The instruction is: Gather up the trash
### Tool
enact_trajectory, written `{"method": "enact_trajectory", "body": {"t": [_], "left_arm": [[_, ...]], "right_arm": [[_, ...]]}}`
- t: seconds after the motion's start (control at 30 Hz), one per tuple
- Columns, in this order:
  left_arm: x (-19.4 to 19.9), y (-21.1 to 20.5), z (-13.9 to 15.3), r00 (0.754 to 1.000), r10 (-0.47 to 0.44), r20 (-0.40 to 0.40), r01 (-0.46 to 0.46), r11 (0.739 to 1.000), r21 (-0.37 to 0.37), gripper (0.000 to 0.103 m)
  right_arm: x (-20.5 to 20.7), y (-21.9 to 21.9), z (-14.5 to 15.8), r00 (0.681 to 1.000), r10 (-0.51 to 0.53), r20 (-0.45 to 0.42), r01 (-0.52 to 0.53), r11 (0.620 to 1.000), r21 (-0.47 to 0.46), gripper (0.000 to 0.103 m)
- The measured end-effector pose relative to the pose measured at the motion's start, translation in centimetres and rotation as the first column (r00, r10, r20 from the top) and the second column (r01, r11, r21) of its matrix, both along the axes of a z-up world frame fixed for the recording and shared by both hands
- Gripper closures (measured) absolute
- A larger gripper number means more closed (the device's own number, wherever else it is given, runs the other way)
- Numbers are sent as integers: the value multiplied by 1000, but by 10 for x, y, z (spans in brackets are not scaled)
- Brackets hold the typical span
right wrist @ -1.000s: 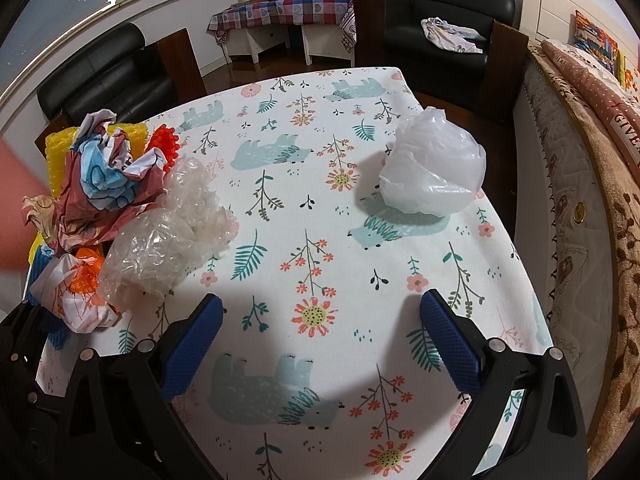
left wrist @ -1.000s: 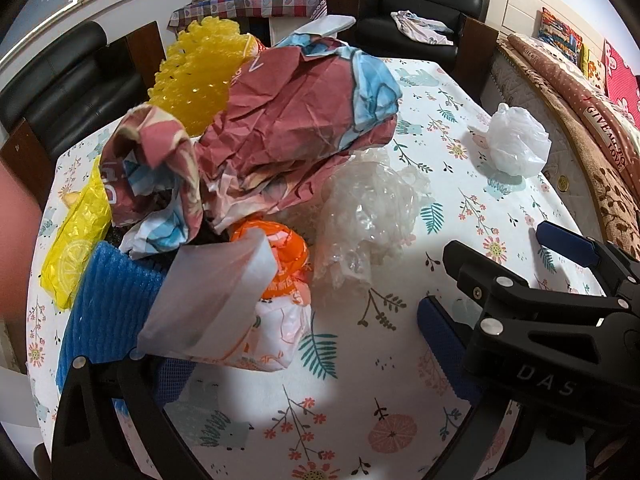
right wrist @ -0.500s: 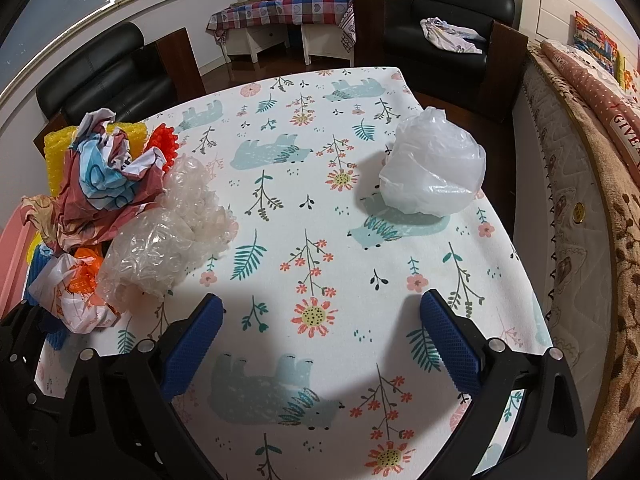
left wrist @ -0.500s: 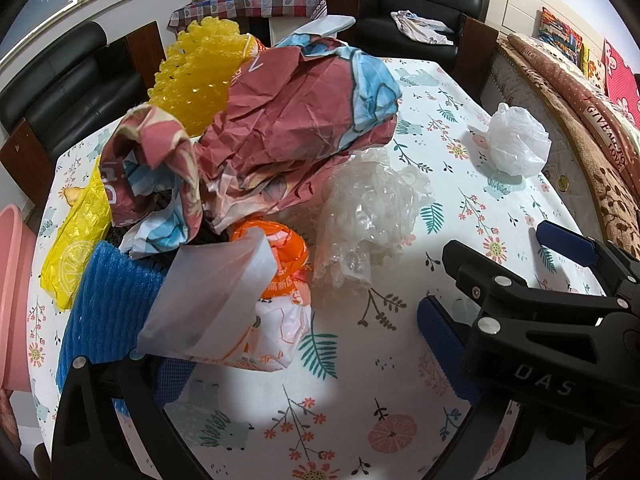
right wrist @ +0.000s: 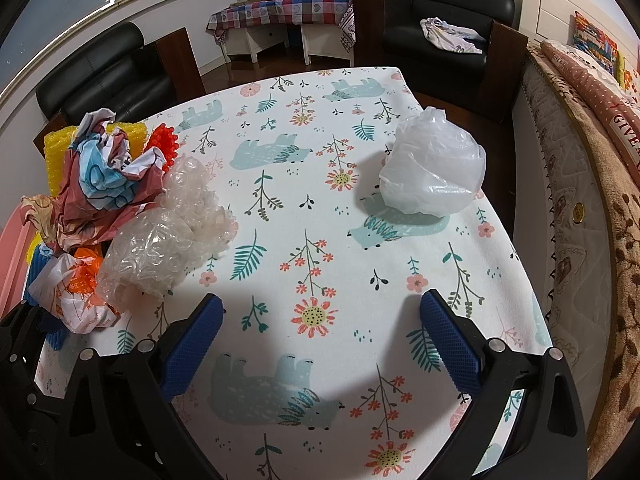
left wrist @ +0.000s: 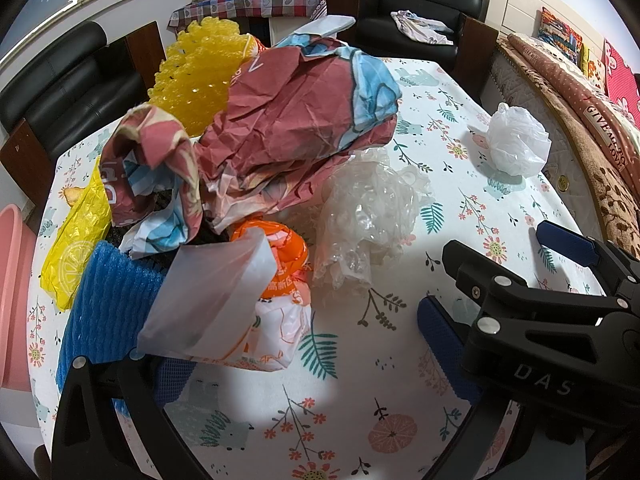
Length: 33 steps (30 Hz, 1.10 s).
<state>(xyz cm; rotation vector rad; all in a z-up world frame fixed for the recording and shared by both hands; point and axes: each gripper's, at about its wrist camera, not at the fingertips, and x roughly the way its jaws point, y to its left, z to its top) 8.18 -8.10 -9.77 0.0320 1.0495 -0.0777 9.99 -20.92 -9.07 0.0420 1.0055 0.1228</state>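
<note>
Left wrist view: my left gripper (left wrist: pixel 304 364) is spread wide and clamps nothing. Its left pad sits low in the frame, tucked under the edge of a translucent plastic sheet (left wrist: pixel 216 292). The other finger is mostly hidden behind my right gripper (left wrist: pixel 506 290), which reaches in from the right edge with its blue pads far apart.

The trash heap fills the left and centre. A blue foam sheet (left wrist: pixel 108 300) and a yellow wrapper (left wrist: pixel 76 244) lie at the left. An orange and white bag (left wrist: pixel 280 312) lies under the translucent sheet. Crumpled red and blue paper (left wrist: pixel 296 120) is heaped on top, with yellow foam netting (left wrist: pixel 196 72) behind it in the upper left. Clear crumpled film (left wrist: pixel 368 208) leans on the heap's right side. A white plastic bag (left wrist: pixel 518 146) sits alone in the upper right, well apart from the heap. A pink basin (left wrist: pixel 10 280) shows at the left edge, past the table (left wrist: pixel 400 400).

Right wrist view: my right gripper's pads stand wide at the bottom of the frame, over bare flowered cloth, holding nothing. The white plastic bag sits right of centre, ahead of the right pad and apart from it. The heap is at the left edge, with the clear crumpled film nearest, just above my left pad.
</note>
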Motion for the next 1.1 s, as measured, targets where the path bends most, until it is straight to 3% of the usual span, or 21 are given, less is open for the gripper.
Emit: {"method": "enact_trajectory", "body": {"t": [0.5, 0.63, 0.7, 0.83, 1.0, 1.1], "left_arm": [[-2, 3, 0, 1000, 3, 2, -3, 1000, 0, 5], [-18, 4, 7, 999, -36, 34, 36, 999, 2, 27], [-28, 5, 11, 996, -74, 45, 73, 997, 23, 30], [-52, 10, 31, 987, -109, 115, 106, 994, 28, 40], [-78, 19, 58, 964, -128, 233, 126, 992, 24, 42], [-82, 25, 74, 953, -95, 288, 93, 995, 21, 42]], "right_arm": [[2, 5, -1, 1000, -16, -8, 16, 999, -28, 3], [-8, 3, 3, 1000, 3, -2, -3, 1000, 3, 3], [-15, 1, 8, 1000, 14, 15, -14, 1000, 28, 3], [-33, -1, 19, 997, 54, 57, -57, 996, 67, 3], [-52, -2, 40, 988, 70, 139, -87, 989, 121, 3], [-57, -1, 49, 983, 54, 175, -79, 987, 140, 3]]}}
